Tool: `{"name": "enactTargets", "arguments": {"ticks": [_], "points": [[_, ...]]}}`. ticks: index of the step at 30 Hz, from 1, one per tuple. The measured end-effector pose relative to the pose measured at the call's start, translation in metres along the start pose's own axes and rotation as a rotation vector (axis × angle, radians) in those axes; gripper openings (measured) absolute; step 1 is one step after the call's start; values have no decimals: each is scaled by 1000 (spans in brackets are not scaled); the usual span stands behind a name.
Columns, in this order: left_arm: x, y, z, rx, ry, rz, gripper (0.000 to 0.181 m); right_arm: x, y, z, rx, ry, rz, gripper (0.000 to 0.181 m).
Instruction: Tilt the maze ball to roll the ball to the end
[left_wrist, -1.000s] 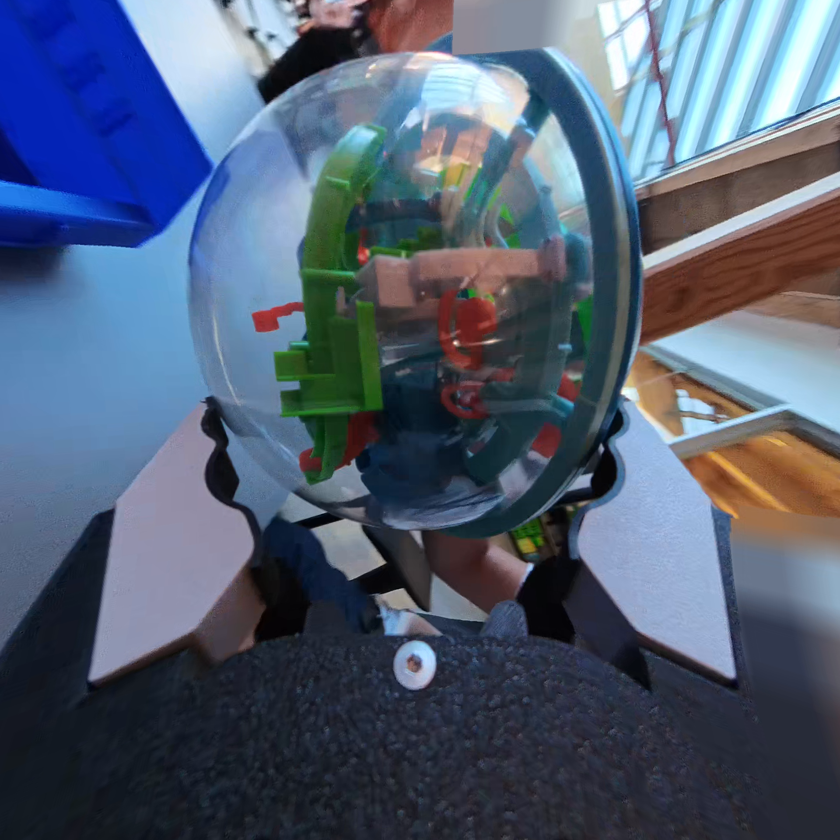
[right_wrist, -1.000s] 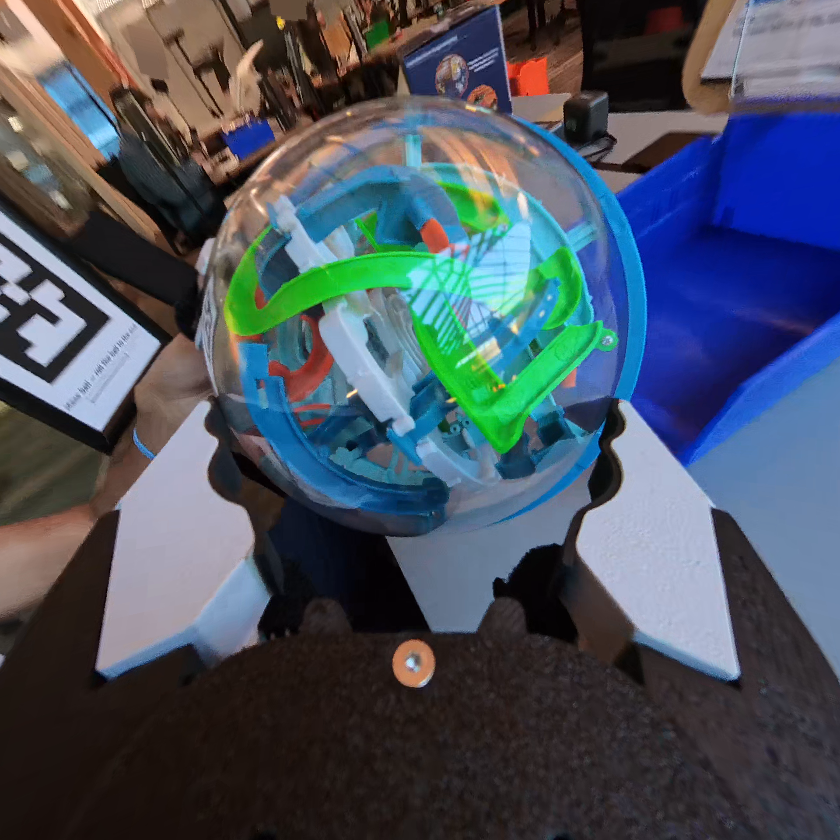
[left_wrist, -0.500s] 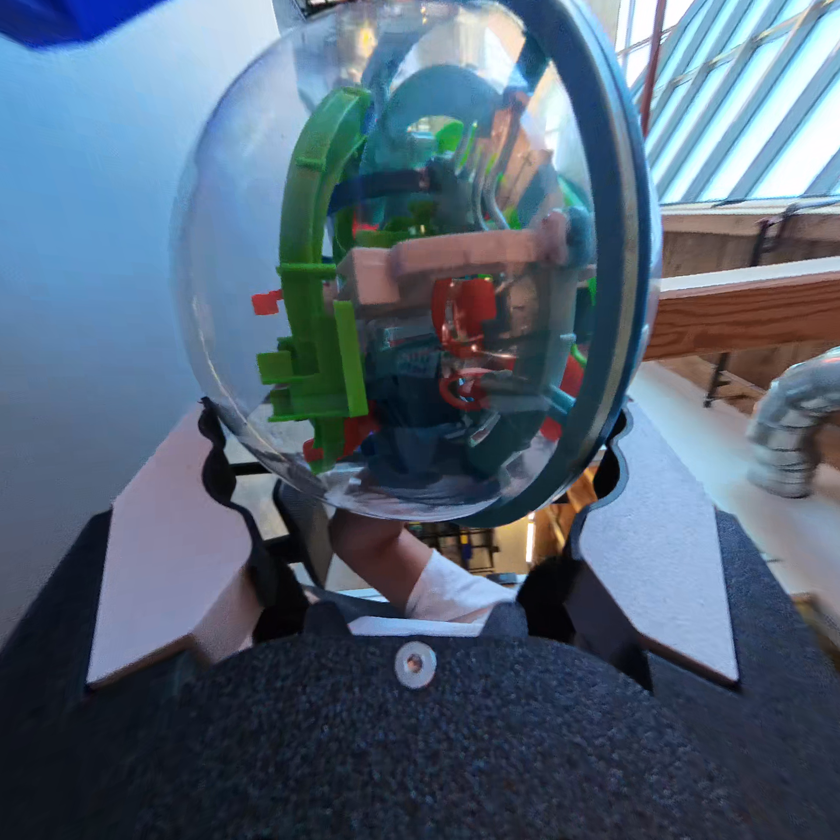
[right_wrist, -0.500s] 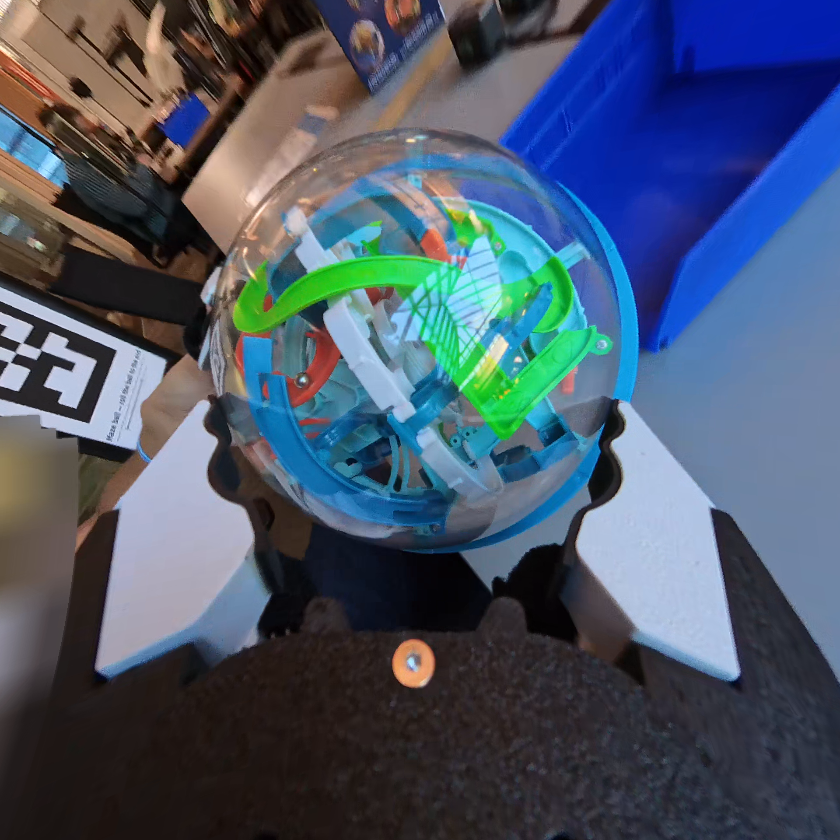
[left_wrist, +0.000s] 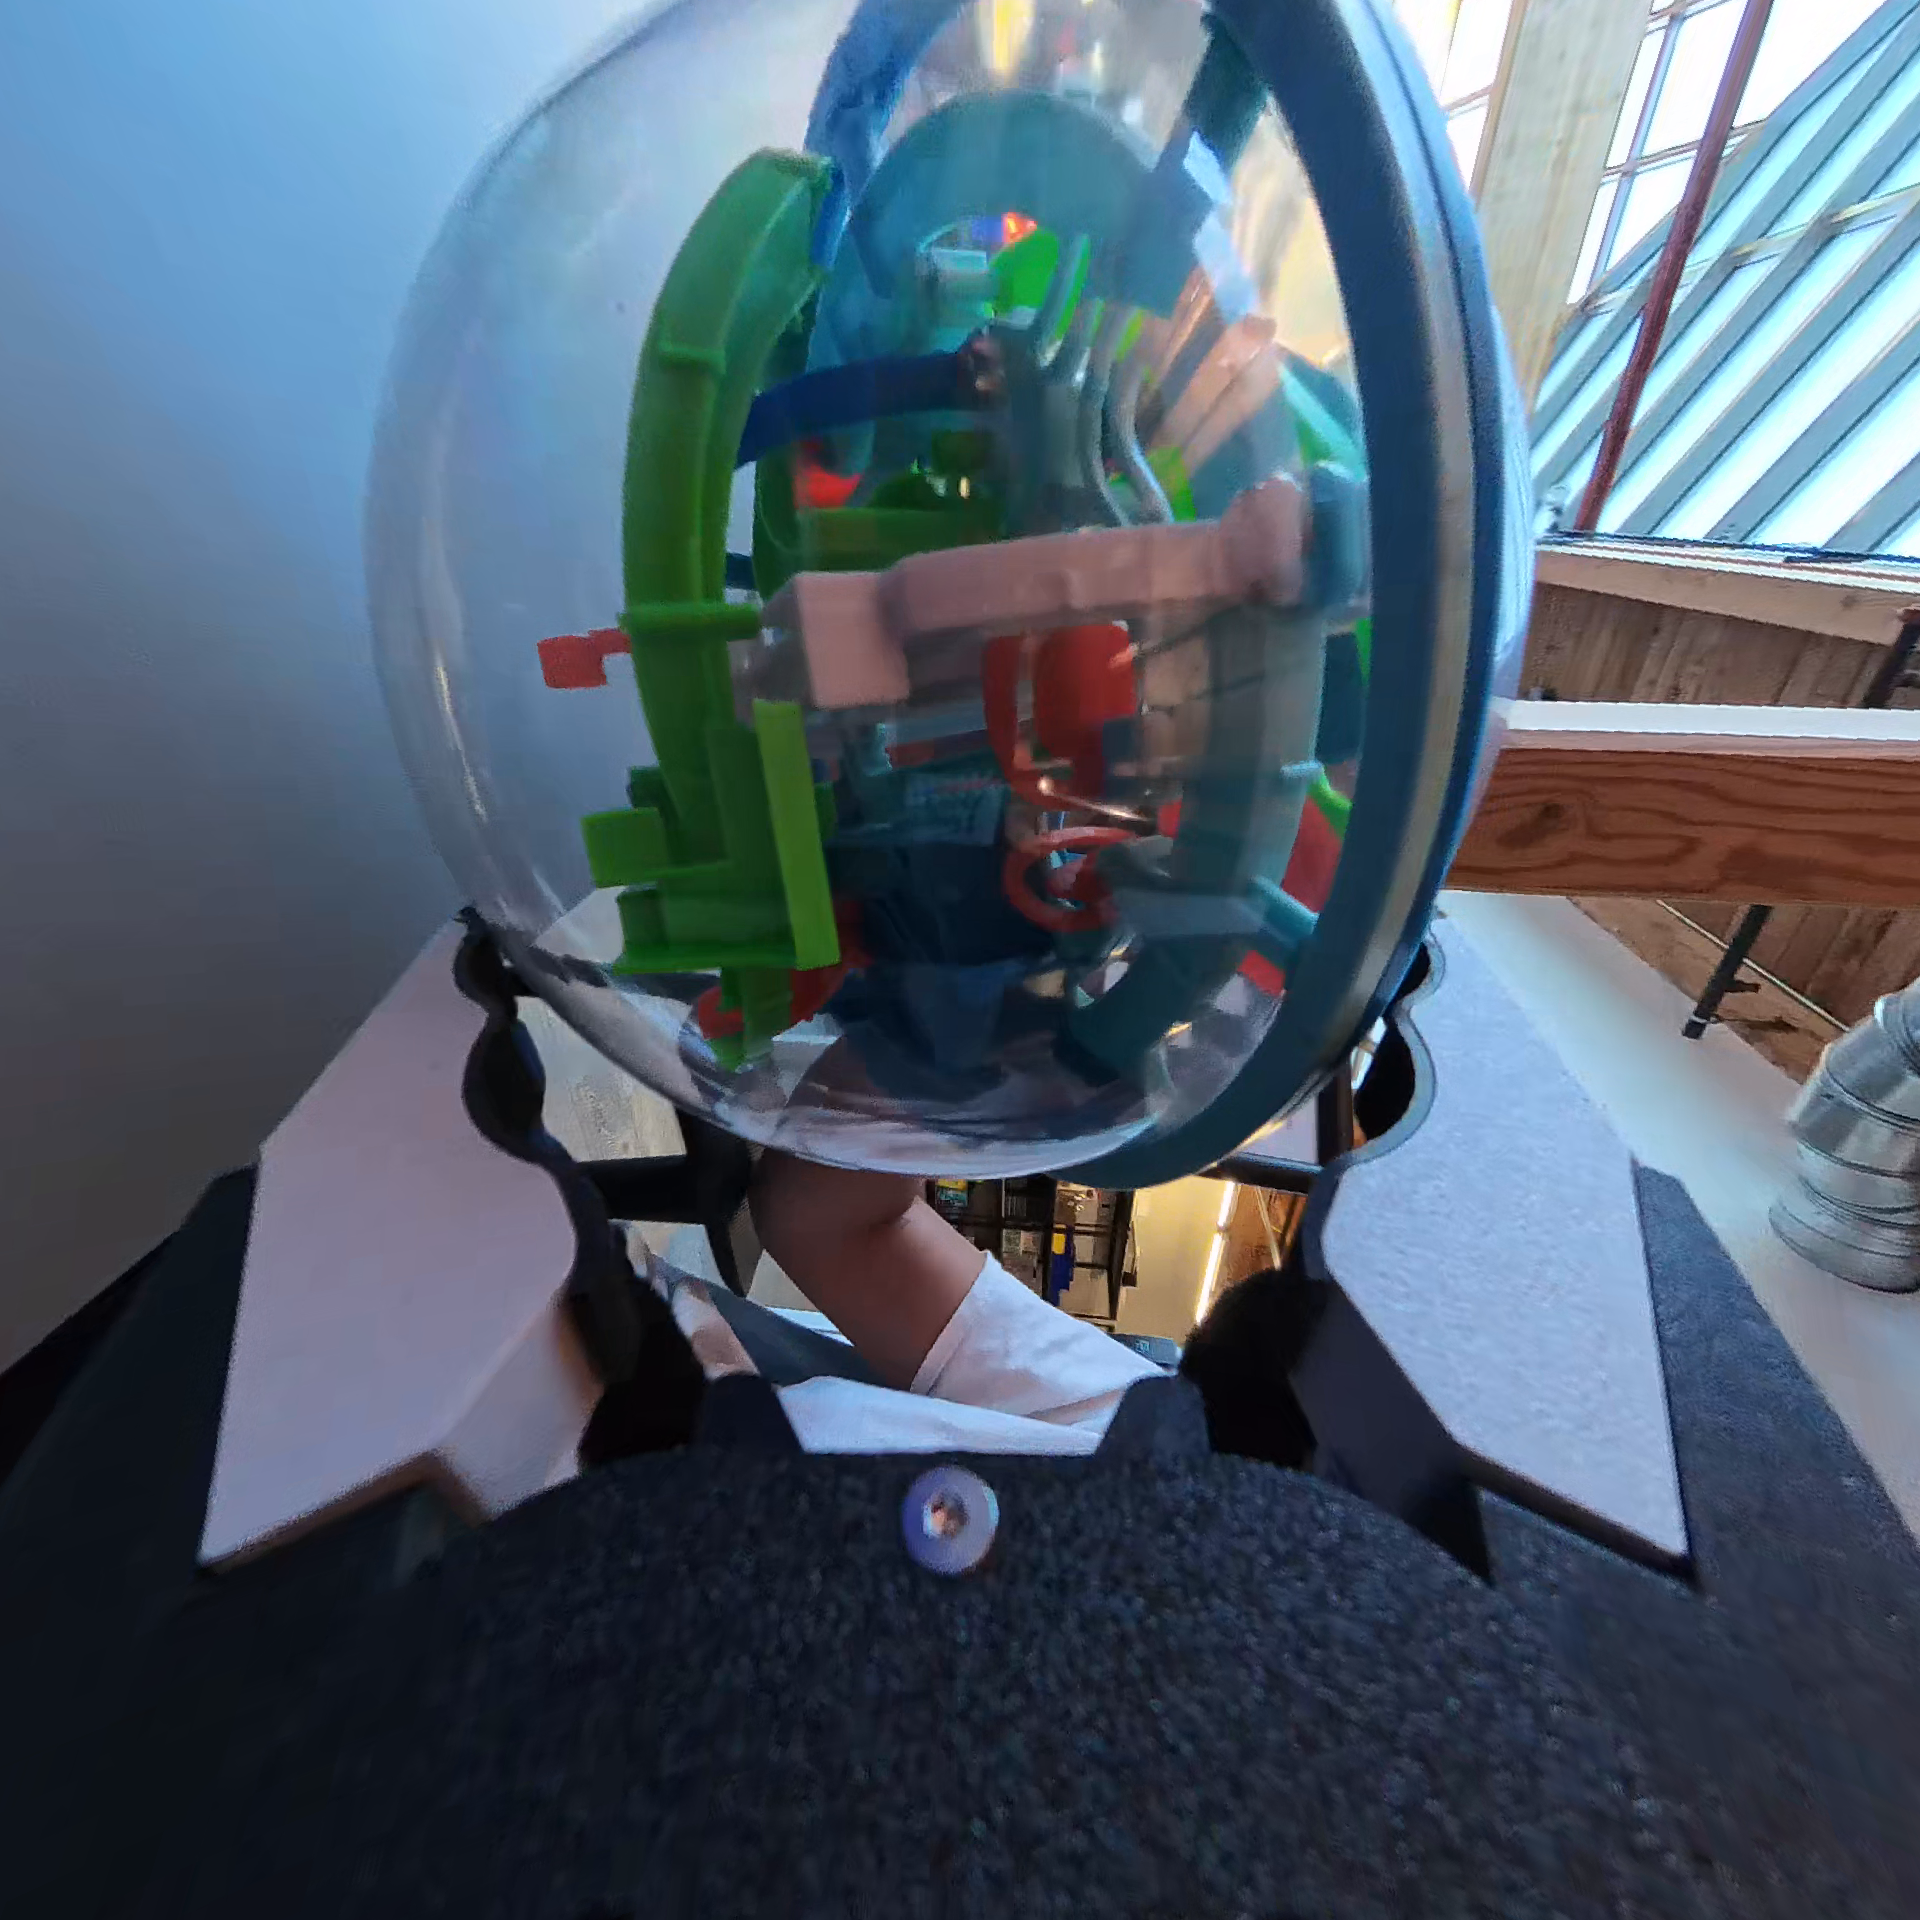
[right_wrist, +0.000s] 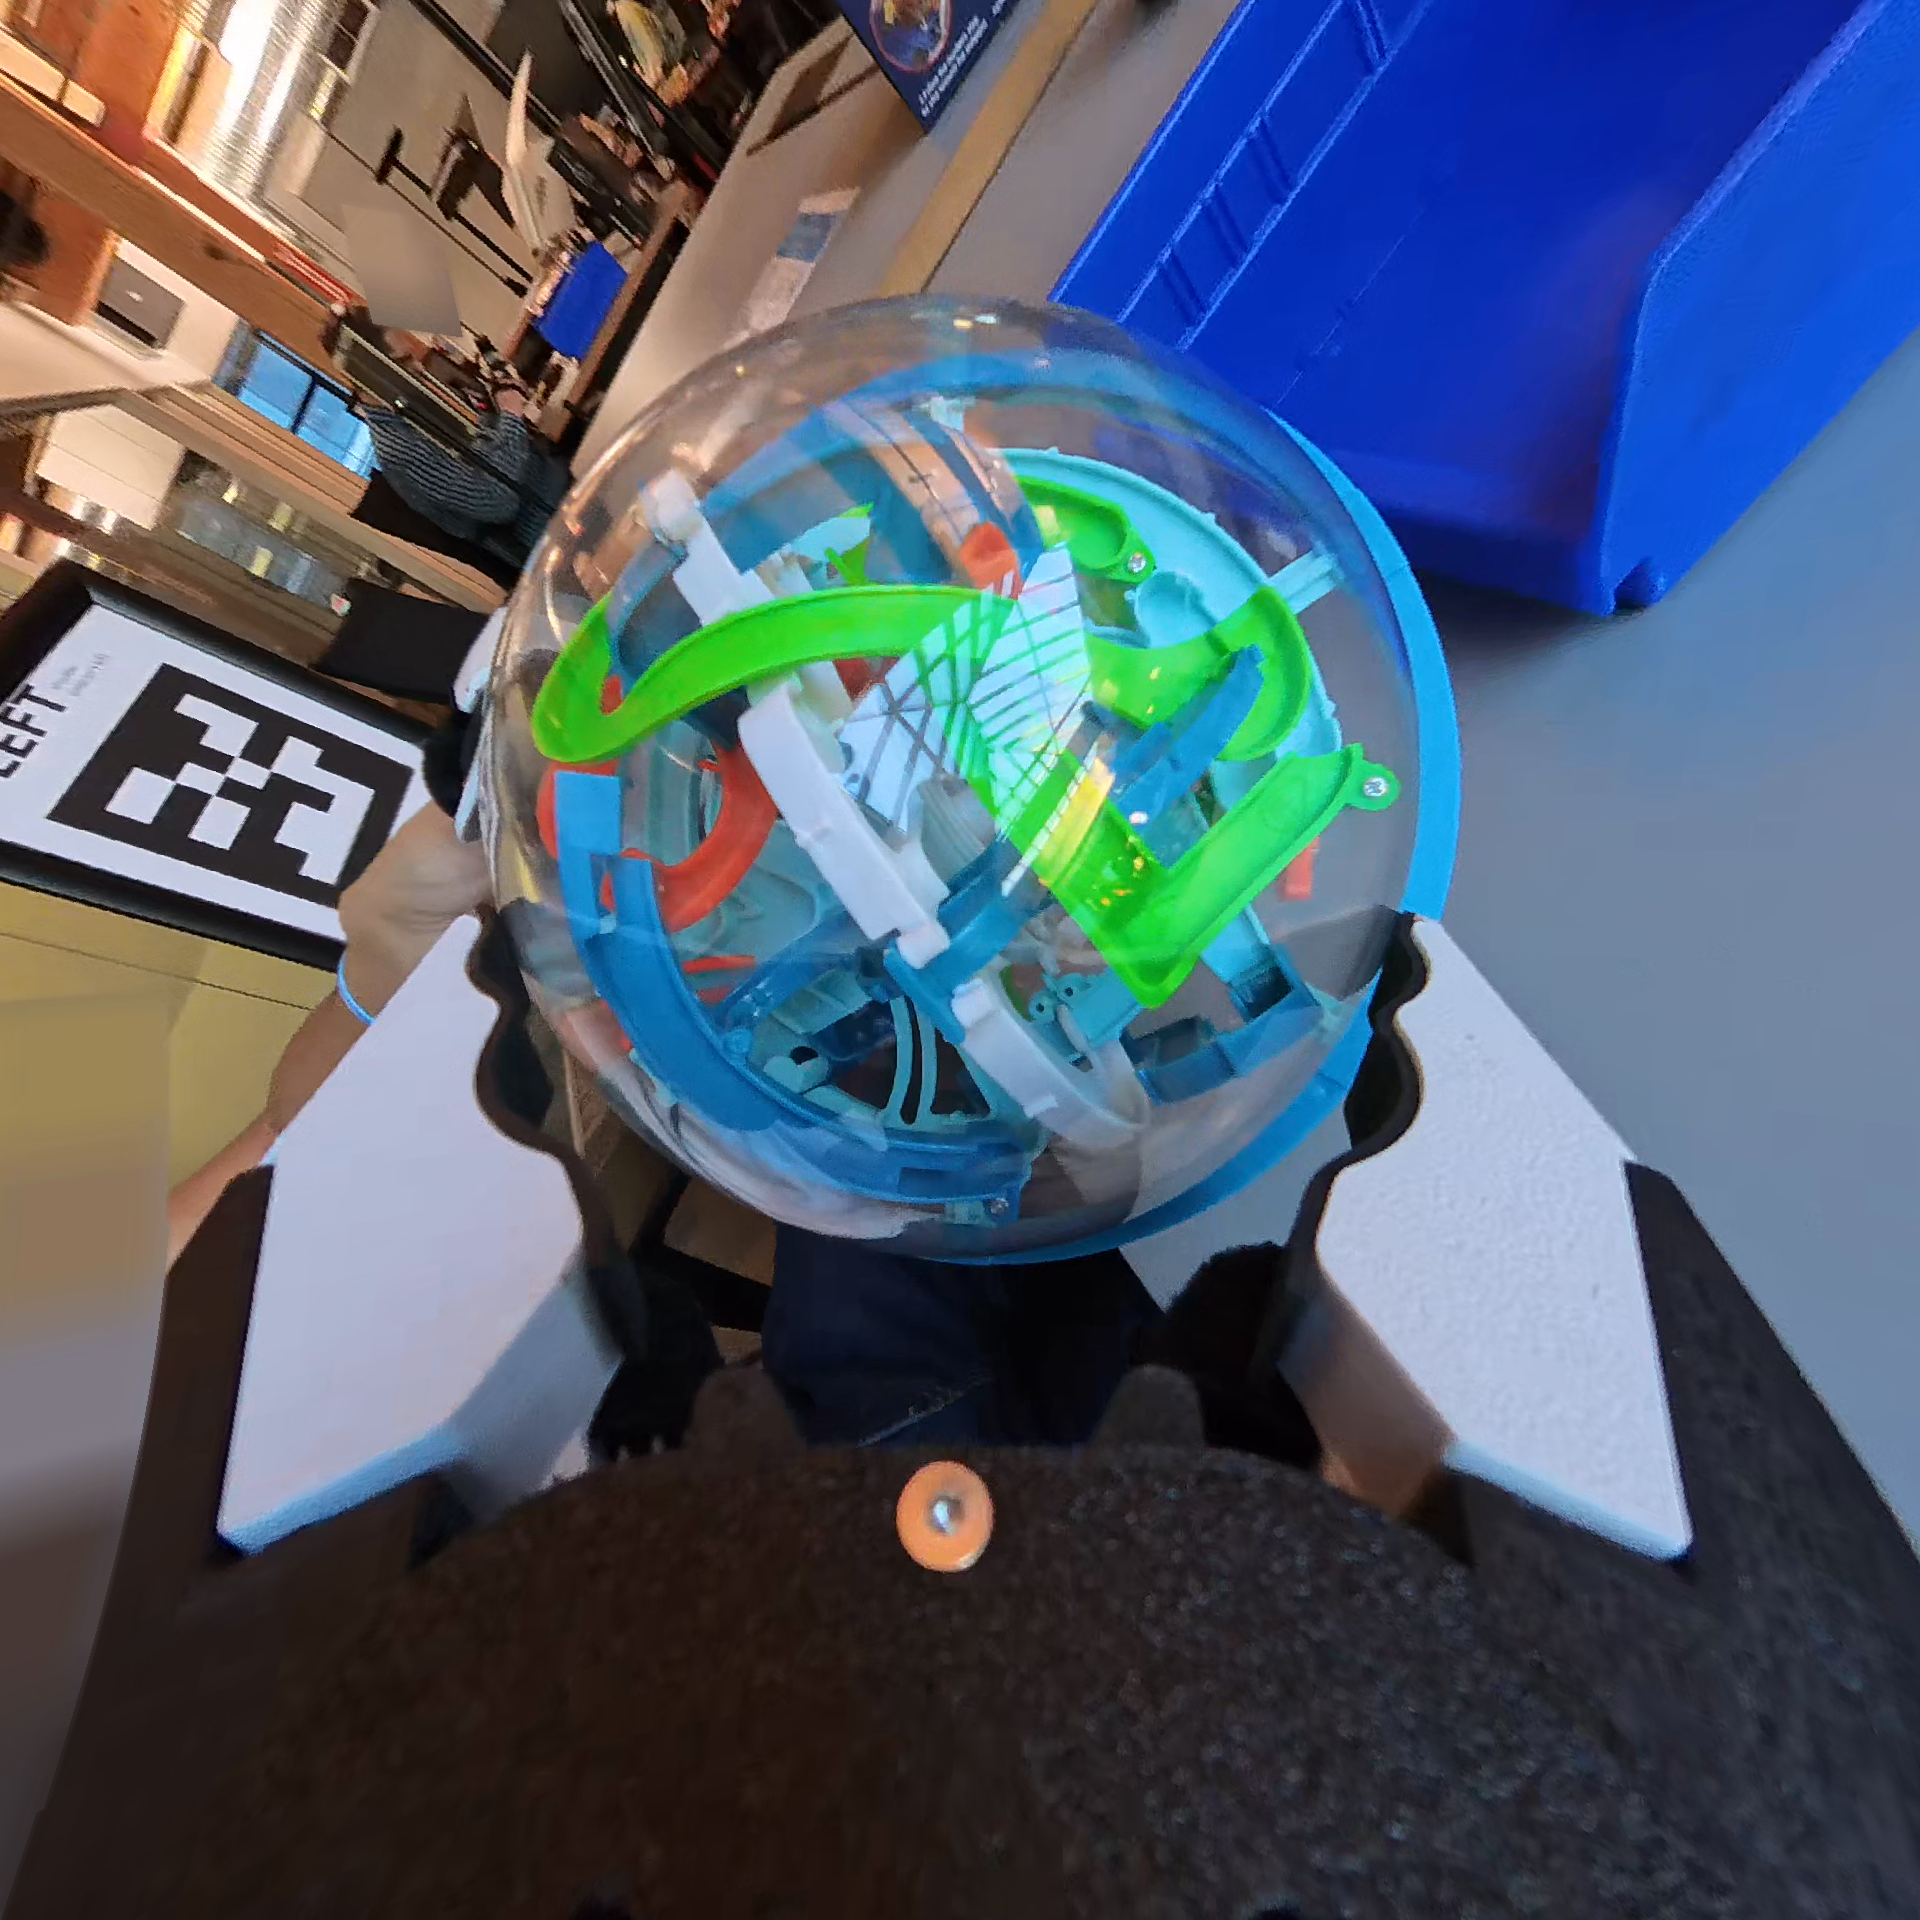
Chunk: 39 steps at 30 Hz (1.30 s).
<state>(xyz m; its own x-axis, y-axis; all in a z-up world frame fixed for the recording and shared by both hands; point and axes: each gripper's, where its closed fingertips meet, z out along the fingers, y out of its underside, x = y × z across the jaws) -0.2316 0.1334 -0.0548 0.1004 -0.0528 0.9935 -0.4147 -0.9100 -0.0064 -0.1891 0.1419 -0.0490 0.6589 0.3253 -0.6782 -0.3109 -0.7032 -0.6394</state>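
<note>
Clear plastic maze ball (left_wrist: 935, 623) with a dark blue-green equatorial rim, held aloft between two hand-held grippers. Left wrist view: the left gripper (left_wrist: 940, 997) has its two white, black-edged fingers (left_wrist: 416, 1195) spread wide around the sphere's lower part and pressed against its shell on either side; the rim stands nearly on edge at the right of the sphere, meeting the right-hand finger. Inside are a green curved track (left_wrist: 707, 665), a pale pink bar (left_wrist: 1039, 603) and red loops (left_wrist: 1060, 727). A bare forearm with a white sleeve (left_wrist: 987, 1361) shows beneath the sphere; a wooden beam (left_wrist: 1704, 821) and a ribbed silver duct (left_wrist: 1860, 1153) lie to the right. Right wrist view: the right gripper (right_wrist: 940, 997) likewise clasps the maze ball (right_wrist: 966, 769), its white fingers (right_wrist: 1496, 1195) wide apart and seated against the shell, the light-blue rim (right_wrist: 1423, 727) lying toward the right-hand finger. A bright green S-shaped track (right_wrist: 831, 634), a white band and blue arcs are visible within; the small rolling ball cannot be made out in either view. Behind lie a grey tabletop (right_wrist: 1662, 779), a blue plastic bin (right_wrist: 1507, 260) at upper right, and a black-and-white marker card (right_wrist: 218, 779) at left, just beside a hand (right_wrist: 416, 883).
</note>
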Motion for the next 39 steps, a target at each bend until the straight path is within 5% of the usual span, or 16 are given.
{"name": "enactTargets", "arguments": {"ticks": [7,22,32,39], "points": [[5,0,3,8,5,-5,158,-2,-4,-5,-1,3,5,155],[11,61,39,-127,411,-207,158,-7,6,-34,-103,73,-1,155],[-23,22,37,-108,189,-88,157,30,8,-15,-97,23,-43,155],[-38,19,28,-201,114,-11,156,38,14,-4,-145,11,-68,155]]}}
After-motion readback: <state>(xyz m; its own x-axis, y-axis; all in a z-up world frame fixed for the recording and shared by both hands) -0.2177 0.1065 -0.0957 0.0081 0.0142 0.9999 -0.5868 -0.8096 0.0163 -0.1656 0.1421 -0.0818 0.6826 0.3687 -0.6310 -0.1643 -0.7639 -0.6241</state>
